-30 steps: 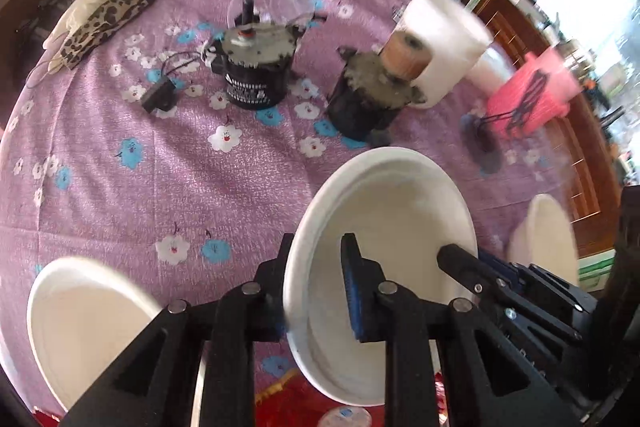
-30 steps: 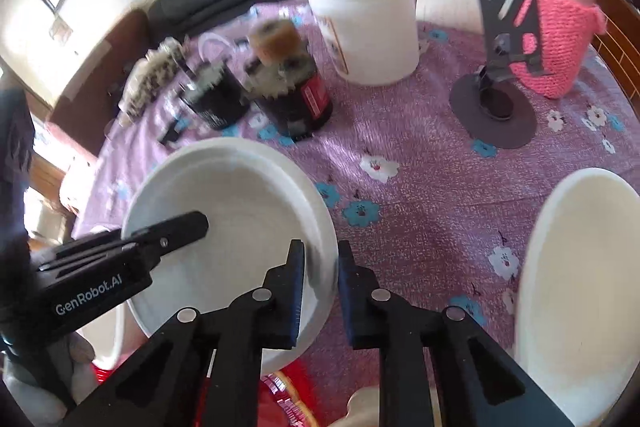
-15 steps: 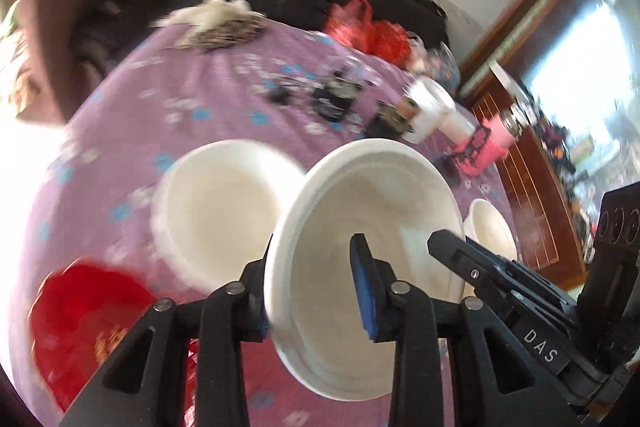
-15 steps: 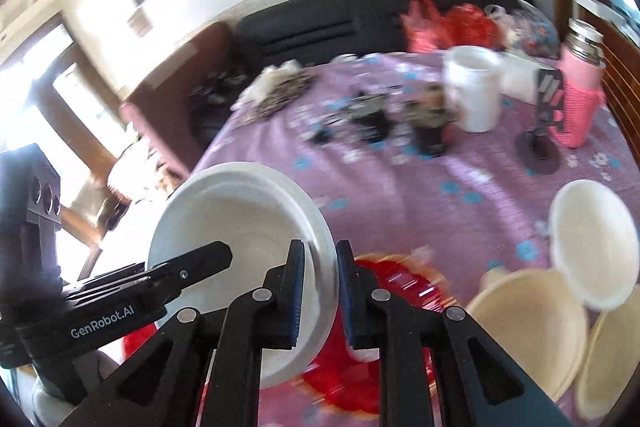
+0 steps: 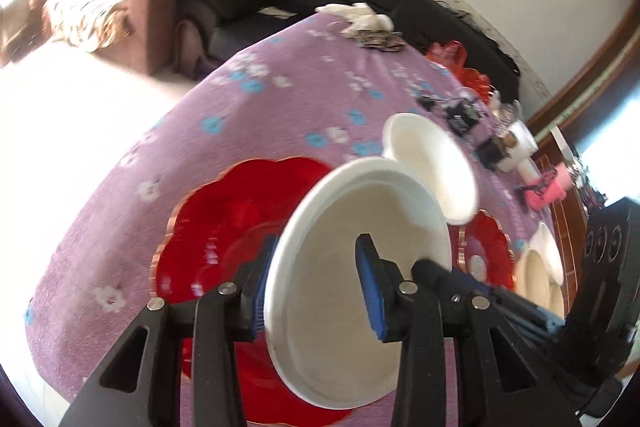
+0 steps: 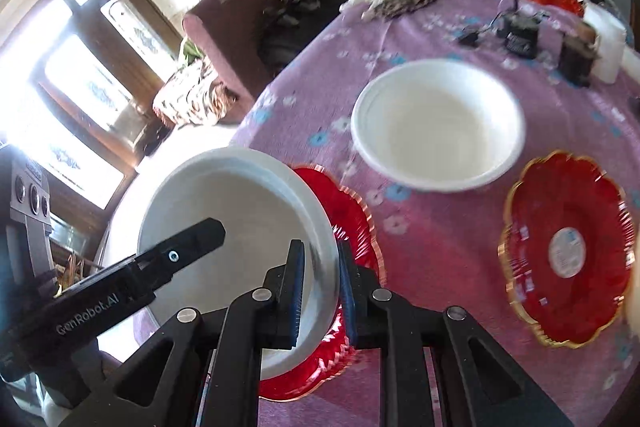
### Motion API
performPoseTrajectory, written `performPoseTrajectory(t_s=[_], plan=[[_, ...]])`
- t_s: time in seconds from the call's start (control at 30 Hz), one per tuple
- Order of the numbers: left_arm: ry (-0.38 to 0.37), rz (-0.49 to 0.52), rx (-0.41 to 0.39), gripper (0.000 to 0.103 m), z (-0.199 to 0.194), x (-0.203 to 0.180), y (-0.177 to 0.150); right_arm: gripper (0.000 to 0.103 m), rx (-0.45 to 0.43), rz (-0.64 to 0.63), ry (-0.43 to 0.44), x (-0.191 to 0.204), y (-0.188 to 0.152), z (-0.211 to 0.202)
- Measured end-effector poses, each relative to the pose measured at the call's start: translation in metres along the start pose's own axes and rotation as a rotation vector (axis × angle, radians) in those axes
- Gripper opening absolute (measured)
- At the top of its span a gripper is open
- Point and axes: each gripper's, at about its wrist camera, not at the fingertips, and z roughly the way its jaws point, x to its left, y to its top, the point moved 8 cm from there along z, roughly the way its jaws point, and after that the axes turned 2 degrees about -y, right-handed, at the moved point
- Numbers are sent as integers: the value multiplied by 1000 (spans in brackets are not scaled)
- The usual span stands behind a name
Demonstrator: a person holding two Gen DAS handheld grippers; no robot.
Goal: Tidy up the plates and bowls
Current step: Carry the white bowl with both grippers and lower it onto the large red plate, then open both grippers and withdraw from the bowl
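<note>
So both grippers are on the same white bowl, held tilted in the air above a red plate at the near edge of the table. The right gripper is nearly closed, pinching the bowl's rim between its blue pads, one pad inside the bowl and one outside. The left gripper straddles the opposite rim, but its jaws are opening: the inner pad stands clear of the wall with a visible gap, so it doesn't look like it's pressing anymore. The outer pad sits right by the rim, and I can't tell if it touches.

A second white bowl sits upright on the purple flowered cloth, farther back toward the middle of the table. Another red plate, with a gold edge and a round label in its centre, lies to the right of it. In the left wrist view a few pale dishes are stacked at the far right edge, partly hidden by the other gripper. Toward the back there's some dark clutter, too blurred to make out.
</note>
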Motion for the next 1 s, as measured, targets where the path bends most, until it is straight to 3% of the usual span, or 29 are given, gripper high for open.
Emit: performPoseTrajectory(t_s=[0.3, 0.43, 0.53, 0.6, 0.77, 1.0], plan=[[39, -33, 21, 38, 19, 30, -2, 20, 84, 22, 5, 6, -19, 47], [26, -49, 27, 58, 24, 32, -5, 20, 79, 23, 19, 9, -17, 50], [1, -61, 1, 66, 19, 28, -4, 33, 51, -4, 17, 14, -13, 48], [-9, -53, -15, 73, 14, 25, -3, 49, 12, -30, 10, 17, -7, 41], [-19, -51, -72, 74, -3, 20, 1, 51, -73, -60, 13, 20, 0, 16], [-30, -34, -236, 82, -53, 4, -2, 60, -159, -38, 30, 5, -13, -26]])
